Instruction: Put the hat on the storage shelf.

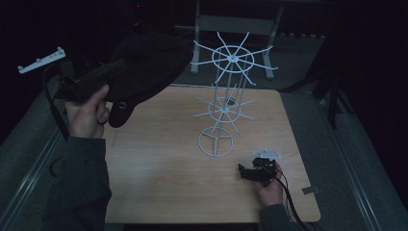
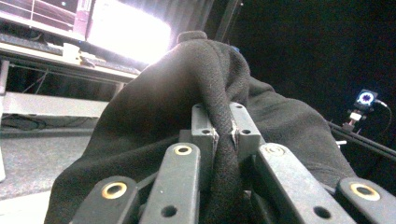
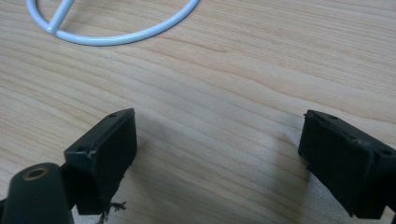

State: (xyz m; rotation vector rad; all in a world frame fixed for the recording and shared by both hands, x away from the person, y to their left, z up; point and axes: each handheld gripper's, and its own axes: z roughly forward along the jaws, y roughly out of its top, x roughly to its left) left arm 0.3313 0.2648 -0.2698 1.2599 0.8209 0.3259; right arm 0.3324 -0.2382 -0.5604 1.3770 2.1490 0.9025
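A black knit cap [image 1: 144, 67] hangs in the air over the table's far left corner, held up by my left gripper [image 1: 113, 67]. In the left gripper view the jaws are shut on a fold of the black cap [image 2: 205, 84], with the gripper [image 2: 223, 128] pinching its edge. A white wire rack [image 1: 226, 96] with two tiers of radiating arms stands on a ring base [image 1: 215, 142] near the table's middle. My right gripper [image 1: 248, 172] rests low on the wood at the front right, open, with nothing between its jaws [image 3: 217, 154]. The rack's ring base [image 3: 116, 35] lies just ahead of it.
The wooden table [image 1: 159, 178] has a rounded front right corner. A small grey tag [image 1: 310, 190] lies near that corner. A grey frame [image 1: 235, 24] stands behind the table. A white bracket [image 1: 41, 61] sticks out at the far left.
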